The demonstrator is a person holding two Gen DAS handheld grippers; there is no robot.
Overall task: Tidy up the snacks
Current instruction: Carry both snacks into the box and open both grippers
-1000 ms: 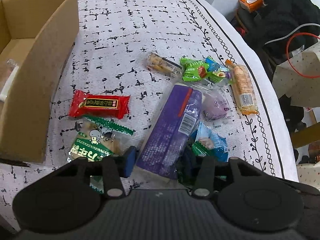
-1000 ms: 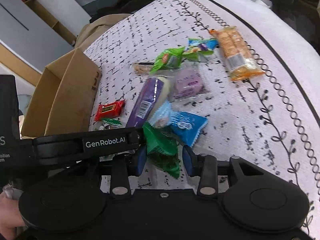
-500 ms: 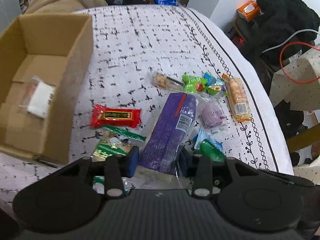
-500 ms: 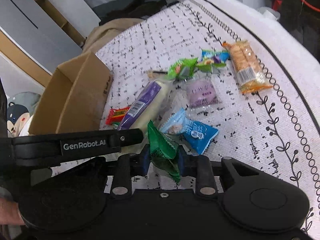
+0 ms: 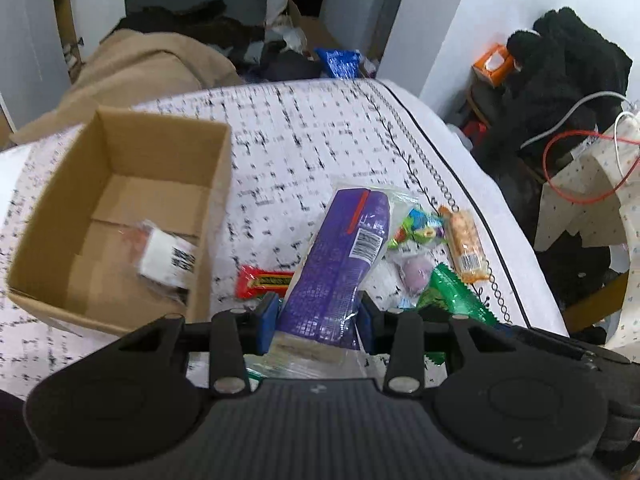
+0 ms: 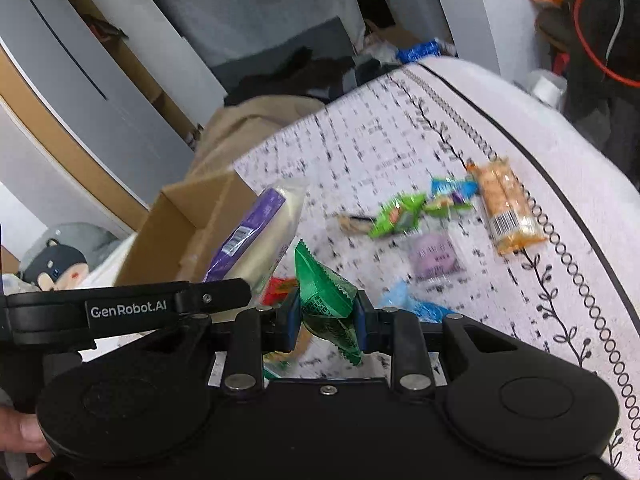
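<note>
My left gripper [image 5: 318, 322] is shut on a long purple snack pack [image 5: 344, 264], lifted off the table and tilted up. The same purple pack [image 6: 256, 236] shows in the right wrist view, raised beside the cardboard box [image 6: 188, 232]. My right gripper [image 6: 326, 314] is shut on a green snack packet [image 6: 324, 292], also held above the table; this green packet [image 5: 456, 298] appears at the right of the left wrist view. The open cardboard box [image 5: 52, 248] stands on the left and holds a clear-wrapped white snack [image 5: 168, 260].
On the patterned tablecloth [image 5: 304, 140] lie a red bar [image 5: 262, 280], an orange cracker pack [image 5: 466, 246], small green candies [image 5: 416, 230], a purple round snack [image 5: 416, 272] and a blue packet [image 6: 404, 300]. The table edge curves down on the right. Clutter surrounds the table.
Both grippers have risen from the table, the left with the purple pack and the right with the green packet. The right jaws closed on the green packet during this second.
</note>
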